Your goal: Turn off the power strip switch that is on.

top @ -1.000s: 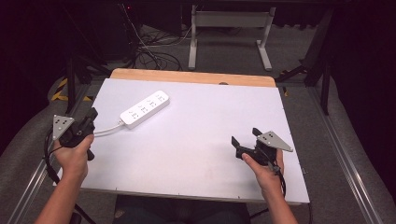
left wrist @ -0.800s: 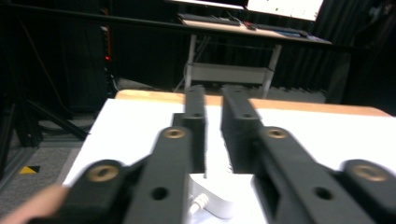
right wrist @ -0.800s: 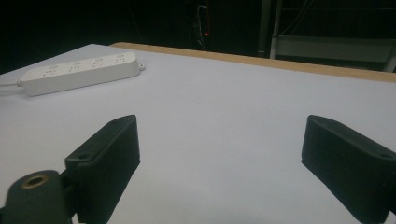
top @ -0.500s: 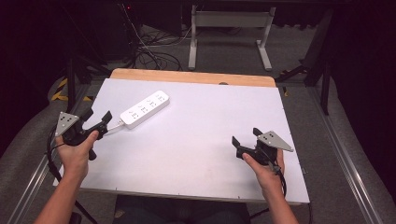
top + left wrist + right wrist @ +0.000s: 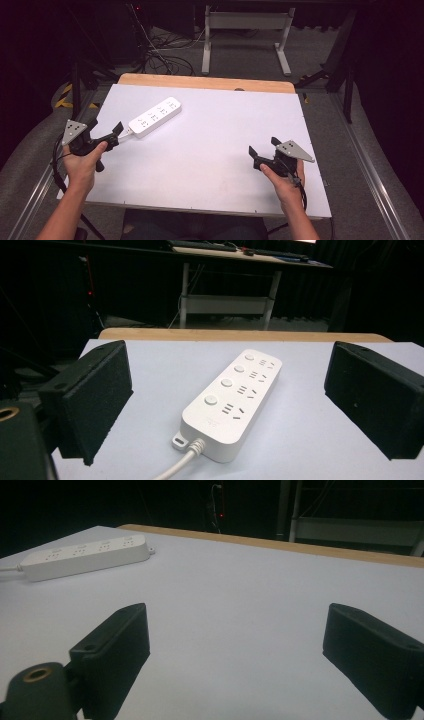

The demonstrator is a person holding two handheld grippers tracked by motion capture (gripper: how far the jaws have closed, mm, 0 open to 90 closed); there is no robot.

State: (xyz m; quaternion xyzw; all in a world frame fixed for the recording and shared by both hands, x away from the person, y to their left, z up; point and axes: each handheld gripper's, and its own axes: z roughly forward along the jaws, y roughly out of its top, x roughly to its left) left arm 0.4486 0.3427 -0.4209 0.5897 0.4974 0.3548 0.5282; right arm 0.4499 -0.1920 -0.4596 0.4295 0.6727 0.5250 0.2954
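High view: power strip waits at ten o'clock

Your power strip (image 5: 155,117) lies on the table (image 5: 210,165) at ten o'clock. Left gripper (image 5: 116,134), jaws just spread and empty, sits by its cord (image 5: 127,132); right gripper (image 5: 262,149) is released. Gripping the cord alone could drag the strip askew.

The power strip (image 5: 231,400) looks like smooth white plastic with a soft shine, and its round buttons look the same. Its cord (image 5: 180,465) looks like smooth white rubber or plastic. The table (image 5: 210,165) has a flat, matt, pale top, like painted board, and a strip of bare light wood (image 5: 205,82) runs along its far edge. The pads (image 5: 95,400) on the left gripper (image 5: 227,405) are black and rough, like foam. The right gripper (image 5: 235,655) has dull black plastic jaws and a flat grey plate (image 5: 295,150) on top, which looks like matt metal.
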